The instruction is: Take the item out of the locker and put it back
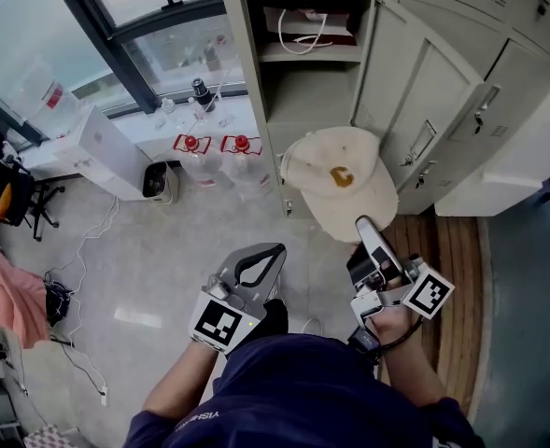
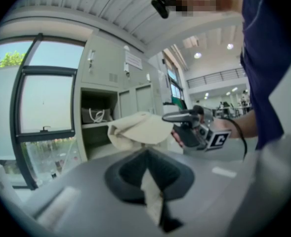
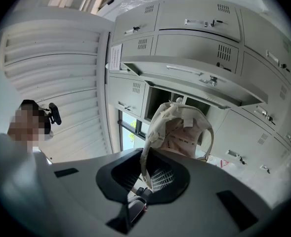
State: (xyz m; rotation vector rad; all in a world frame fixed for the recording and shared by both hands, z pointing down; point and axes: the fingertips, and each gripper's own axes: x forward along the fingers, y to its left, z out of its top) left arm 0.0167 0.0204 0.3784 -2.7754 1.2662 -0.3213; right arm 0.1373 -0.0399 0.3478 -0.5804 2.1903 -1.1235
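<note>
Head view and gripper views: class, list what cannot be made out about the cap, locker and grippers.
- Cap logo, head view: too small to read.
- Locker below its open compartment, head view: covered by the cap.
- Left gripper, its own view: pale strip between jaws, cloth or pad unclear.
- Bag on top shelf, head view: upper part in shadow.

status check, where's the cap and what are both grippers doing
Right gripper shut on cap, outside open locker. Left gripper shut, empty. Nothing between cap and locker.
</note>
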